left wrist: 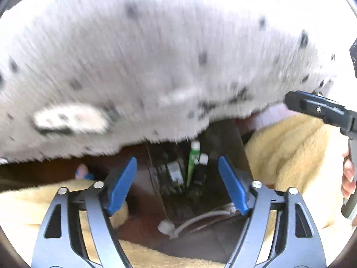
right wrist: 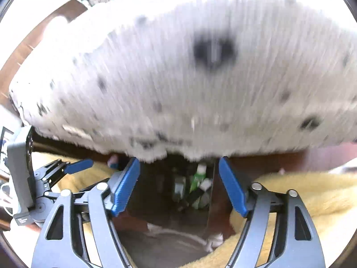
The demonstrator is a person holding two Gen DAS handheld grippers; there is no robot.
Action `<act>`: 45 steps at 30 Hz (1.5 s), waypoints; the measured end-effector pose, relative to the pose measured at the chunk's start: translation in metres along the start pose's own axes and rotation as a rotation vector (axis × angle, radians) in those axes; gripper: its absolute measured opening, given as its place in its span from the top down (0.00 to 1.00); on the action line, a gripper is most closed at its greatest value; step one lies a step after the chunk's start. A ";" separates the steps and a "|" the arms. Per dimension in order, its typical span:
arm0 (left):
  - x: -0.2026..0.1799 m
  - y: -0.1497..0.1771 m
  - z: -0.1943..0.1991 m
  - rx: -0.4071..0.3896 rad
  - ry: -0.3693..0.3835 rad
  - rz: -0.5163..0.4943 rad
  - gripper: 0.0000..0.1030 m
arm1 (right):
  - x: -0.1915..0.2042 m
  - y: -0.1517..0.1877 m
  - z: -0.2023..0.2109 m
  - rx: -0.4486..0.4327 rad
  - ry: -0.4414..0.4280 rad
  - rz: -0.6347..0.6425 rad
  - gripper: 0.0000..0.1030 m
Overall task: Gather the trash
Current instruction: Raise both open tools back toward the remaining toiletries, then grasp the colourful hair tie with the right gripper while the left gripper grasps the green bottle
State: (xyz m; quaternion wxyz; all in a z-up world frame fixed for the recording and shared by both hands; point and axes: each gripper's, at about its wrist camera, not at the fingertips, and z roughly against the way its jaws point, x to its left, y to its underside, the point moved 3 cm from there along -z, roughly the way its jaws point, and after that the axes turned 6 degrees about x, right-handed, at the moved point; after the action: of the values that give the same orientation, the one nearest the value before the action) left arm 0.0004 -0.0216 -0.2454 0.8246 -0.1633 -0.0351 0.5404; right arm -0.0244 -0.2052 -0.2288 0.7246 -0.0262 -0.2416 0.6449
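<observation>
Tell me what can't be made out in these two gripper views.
- White speckled surface: motion-blurred in both views, so what it is and what its dark marks are stay unclear.
- Items in the dark gap beyond the green tube: small, shadowed, unidentifiable.
- White cable: its far end runs behind the left gripper.
- Right gripper: its target is unclear.

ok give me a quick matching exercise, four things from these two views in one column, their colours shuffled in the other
Things:
1. tube
2. cable
3. finger pads
4. spotted cloth

Colours:
A. blue
B. pale grey-white with dark spots
C. green with a white cap
D. white

Pairs: 1-C, 2-D, 3-A, 4-B

The left gripper and right gripper both stand open, holding nothing.
</observation>
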 end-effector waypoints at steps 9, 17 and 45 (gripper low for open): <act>0.012 -0.056 0.085 -0.221 -0.050 -0.014 0.28 | 0.014 -0.070 0.069 -0.216 0.070 0.095 0.23; 0.015 -0.133 0.104 -0.307 -0.080 -0.038 0.26 | 0.007 -0.151 0.069 -0.251 0.114 0.076 0.23; 0.001 -0.275 0.028 -0.234 -0.120 -0.061 0.51 | -0.018 -0.268 0.000 -0.090 -0.064 -0.117 0.54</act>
State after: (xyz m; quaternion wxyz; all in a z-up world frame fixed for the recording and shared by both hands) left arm 0.2365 -0.1136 -0.1344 0.8125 -0.2247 -0.1521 0.5160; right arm 0.2221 -0.2666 -0.1410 0.7509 -0.0240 -0.2945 0.5906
